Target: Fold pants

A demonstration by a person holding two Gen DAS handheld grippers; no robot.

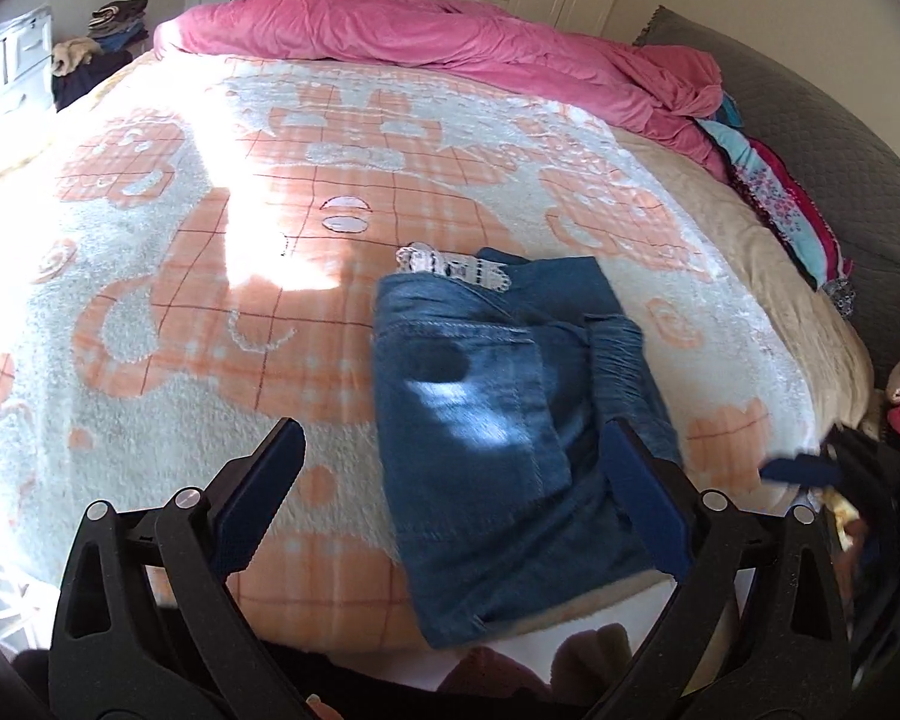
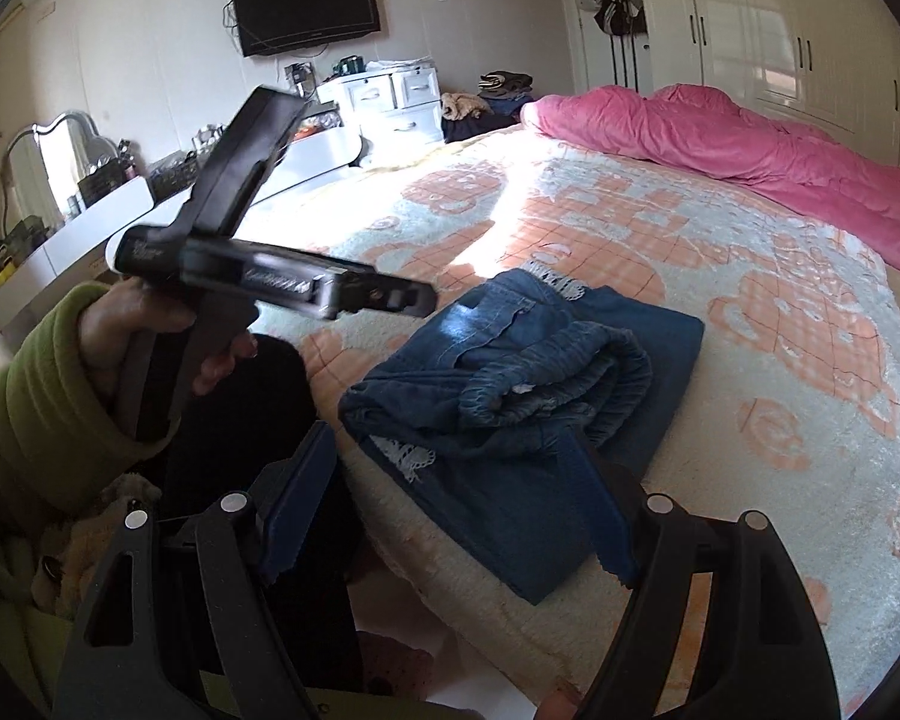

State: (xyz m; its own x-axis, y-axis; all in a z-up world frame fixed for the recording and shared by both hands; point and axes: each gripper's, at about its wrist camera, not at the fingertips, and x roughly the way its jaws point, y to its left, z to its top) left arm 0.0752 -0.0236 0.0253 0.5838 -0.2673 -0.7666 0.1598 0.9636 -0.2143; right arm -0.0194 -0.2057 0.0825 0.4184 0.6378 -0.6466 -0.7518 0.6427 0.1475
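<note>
The left gripper (image 1: 453,501), a black two-finger tool with dark blue pads, hangs wide open and empty above the near edge of the bed; its right finger crosses the view of the denim without clearly touching it. The right gripper (image 2: 450,501) is likewise spread wide and holds nothing, its far finger in front of the bundle's near corner.

Between both tools, at about twelve o'clock from each, lie the blue denim pants with a gathered elastic waistband and white lace trim (image 1: 498,420), already folded into a compact rectangle on the fluffy peach-and-white patterned blanket (image 1: 222,312), close to the bed's near edge.

Denim of this kind is probably soft yet fairly weighty, not slippery, and layered folds tend to spring open. A sound hold would be the thick folded edge, pinching all layers together rather than the loose waistband.

In the right wrist view the left hand (image 2: 144,324), in a green sleeve, grips its tool's handle at ten o'clock, raised and tilted above the bed. A pink quilt (image 1: 450,36) lies bunched far beyond.
</note>
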